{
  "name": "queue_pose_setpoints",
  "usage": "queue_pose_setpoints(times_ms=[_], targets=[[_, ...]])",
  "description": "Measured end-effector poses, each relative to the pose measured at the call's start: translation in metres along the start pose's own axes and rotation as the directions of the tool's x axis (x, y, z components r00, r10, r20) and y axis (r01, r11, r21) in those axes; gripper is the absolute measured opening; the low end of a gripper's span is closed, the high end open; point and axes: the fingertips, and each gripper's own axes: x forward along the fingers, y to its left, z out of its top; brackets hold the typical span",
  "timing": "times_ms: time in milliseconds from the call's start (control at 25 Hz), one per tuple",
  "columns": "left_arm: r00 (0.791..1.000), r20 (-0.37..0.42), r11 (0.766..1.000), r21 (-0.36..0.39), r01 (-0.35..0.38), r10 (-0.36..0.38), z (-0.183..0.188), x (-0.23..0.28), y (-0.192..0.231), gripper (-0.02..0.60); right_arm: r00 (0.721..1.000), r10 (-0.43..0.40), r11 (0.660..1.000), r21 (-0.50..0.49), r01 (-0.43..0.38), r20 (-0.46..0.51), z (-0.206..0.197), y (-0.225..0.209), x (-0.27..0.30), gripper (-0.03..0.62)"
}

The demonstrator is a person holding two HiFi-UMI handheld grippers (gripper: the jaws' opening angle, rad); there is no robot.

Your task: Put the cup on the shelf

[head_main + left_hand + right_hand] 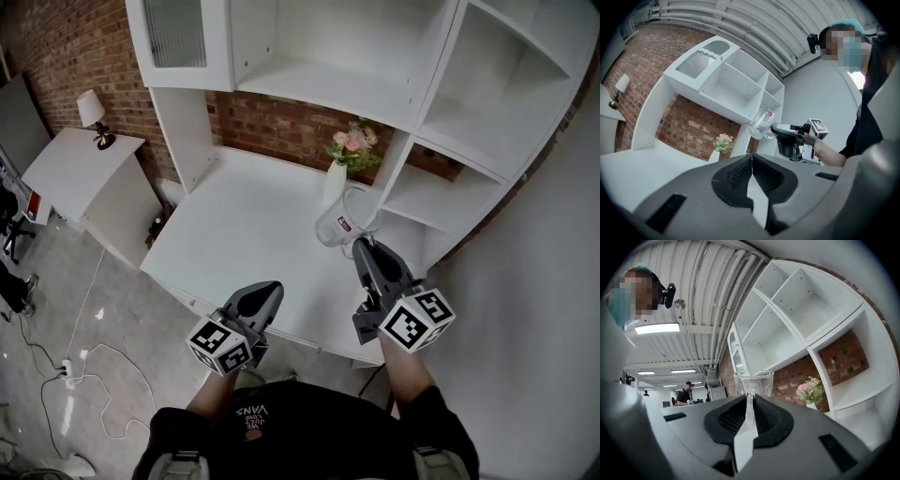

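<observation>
Head view: the right gripper (361, 246) carries the glass cup (343, 221) just beyond its tips, with the shelf (466, 127) farther ahead.

Left gripper view: the left gripper (751, 161) is closed on nothing, and the cup sits up-right of it.

Right gripper view: the jaws clamp the handle (749, 404). The cup rises upright from the tips, with open bays ahead-right.

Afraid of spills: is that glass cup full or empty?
Empty: the cup, held by its handle in the right gripper, is clear throughout, with no liquid line in either gripper view.
</observation>
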Motion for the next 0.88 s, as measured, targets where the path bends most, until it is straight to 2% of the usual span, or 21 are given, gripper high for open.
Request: queue_pose_setpoints(times_ms=[360,600,880], targets=[[0.994,-0.027,0.995,-0.008,0.102,-0.102,0.015,0.019,0.043,0.008,0.996,-0.045,0.999,-0.017,0.046,0.081,0.043,-0.013,0.061,0.029],[0.989,-0.022,0.989,0.007,0.148,-0.147,0.040,0.025,0.088,0.008,0.985,-0.082,0.991,-0.087,0.097,0.154,0.084,-0.017,0.111,0.029],[0.981,0.006,0.981,0.016,0.194,-0.194,0.063,0.031,0.128,0.008,0.975,-0.135,0.976,-0.147,0.162,0.176,0.123,-0.029,0.165,0.029]])
